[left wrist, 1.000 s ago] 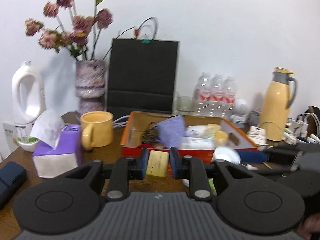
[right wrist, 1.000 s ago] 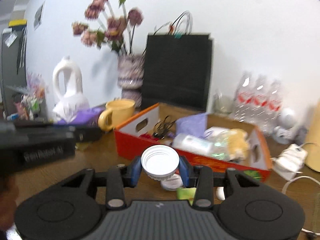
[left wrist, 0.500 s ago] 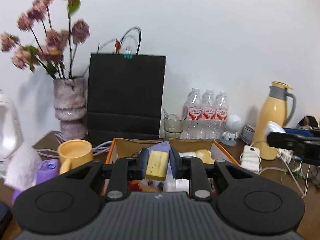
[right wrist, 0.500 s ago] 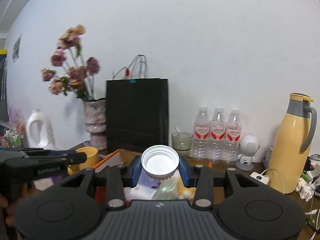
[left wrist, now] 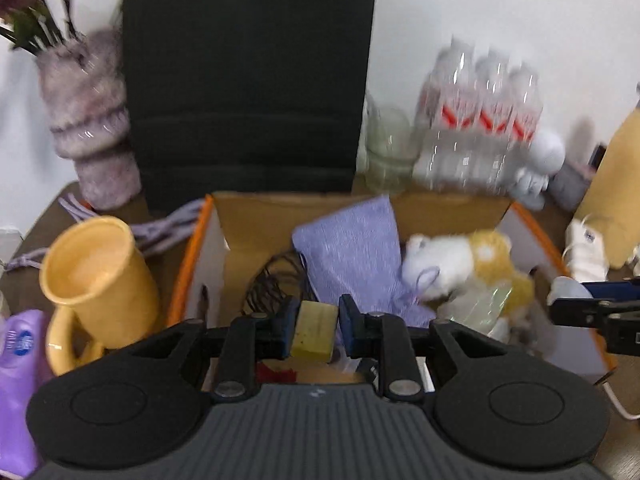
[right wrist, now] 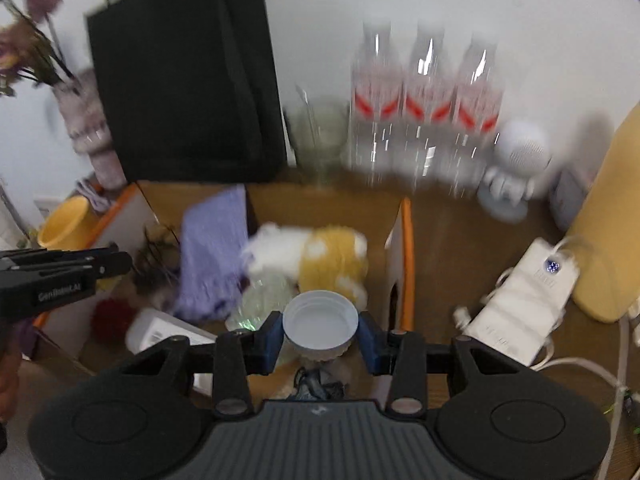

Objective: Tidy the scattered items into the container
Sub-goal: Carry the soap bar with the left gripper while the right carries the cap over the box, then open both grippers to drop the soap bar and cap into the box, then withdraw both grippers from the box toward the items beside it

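Left gripper (left wrist: 314, 330): jaws closed on a small yellow block (left wrist: 314, 330), pads flat against its two sides, held over the near left part of the cardboard box (left wrist: 280, 210). The block looks like sponge or soap; cannot tell which. Likely light; if sponge it will give under the pads, so the broad flat sides are the right hold.

Right gripper (right wrist: 320, 330): jaws closed on a white plastic lid (right wrist: 320, 326), open side up, pinched across its ribbed rim, held over the box's near right part (right wrist: 406, 240). Judged light, stiff and smooth, so it may slip if the grip loosens; a hold straight across the rim suits it.

Inside the box: lilac cloth (left wrist: 352, 248), white-and-yellow plush toy (left wrist: 460, 264), dark wire tangle (left wrist: 272, 284).

Only the left view shows the yellow mug (left wrist: 94, 276) beside the box and a purple pack (left wrist: 18, 368). Only the right view shows a red pompom (right wrist: 112, 318), a white bottle (right wrist: 160, 334) lying in the box, and a white charger (right wrist: 524, 300) outside it. Both views are motion-blurred.
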Tool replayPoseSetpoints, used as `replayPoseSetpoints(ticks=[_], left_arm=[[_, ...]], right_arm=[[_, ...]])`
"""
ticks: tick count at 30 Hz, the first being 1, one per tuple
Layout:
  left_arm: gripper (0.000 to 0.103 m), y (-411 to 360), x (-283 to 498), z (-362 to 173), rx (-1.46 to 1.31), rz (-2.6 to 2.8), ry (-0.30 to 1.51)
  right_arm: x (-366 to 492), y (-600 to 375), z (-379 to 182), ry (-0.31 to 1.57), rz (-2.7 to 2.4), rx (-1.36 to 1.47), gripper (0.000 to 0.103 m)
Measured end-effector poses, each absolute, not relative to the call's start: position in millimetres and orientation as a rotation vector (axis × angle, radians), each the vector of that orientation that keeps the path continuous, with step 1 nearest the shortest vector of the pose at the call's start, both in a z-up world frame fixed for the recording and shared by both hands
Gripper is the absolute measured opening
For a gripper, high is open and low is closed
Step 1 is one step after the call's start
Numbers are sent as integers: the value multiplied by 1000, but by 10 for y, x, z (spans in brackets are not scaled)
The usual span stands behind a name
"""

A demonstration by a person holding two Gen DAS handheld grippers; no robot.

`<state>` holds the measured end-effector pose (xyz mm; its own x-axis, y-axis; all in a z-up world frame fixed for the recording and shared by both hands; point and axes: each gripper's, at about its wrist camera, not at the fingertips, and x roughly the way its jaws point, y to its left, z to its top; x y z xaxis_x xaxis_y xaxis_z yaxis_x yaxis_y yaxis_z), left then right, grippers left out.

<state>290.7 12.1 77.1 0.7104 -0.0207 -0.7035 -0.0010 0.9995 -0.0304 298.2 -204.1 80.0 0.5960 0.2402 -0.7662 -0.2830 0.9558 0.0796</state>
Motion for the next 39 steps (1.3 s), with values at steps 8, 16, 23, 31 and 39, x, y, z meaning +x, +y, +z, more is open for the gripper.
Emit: replayPoseSetpoints(ticks=[8,16,23,31,39], left_arm=[[24,24,3107,468,4,11,901],[36,49,3089,488,15,1,911],[81,67,3018,743,14,8,900],[102,37,2781,1138,46,81,832],[103,66,2507,1331,-8,149,749]], right_arm=[[3313,-1892,461,1019,376,16,39],[3286,-1783,383,1083,368,-67,47],[3190,-1895,779,1015,353,-36,68],[2984,-1985,1152,951,346,-13,75],[2711,-1930,1338,888,364,-29,82]])
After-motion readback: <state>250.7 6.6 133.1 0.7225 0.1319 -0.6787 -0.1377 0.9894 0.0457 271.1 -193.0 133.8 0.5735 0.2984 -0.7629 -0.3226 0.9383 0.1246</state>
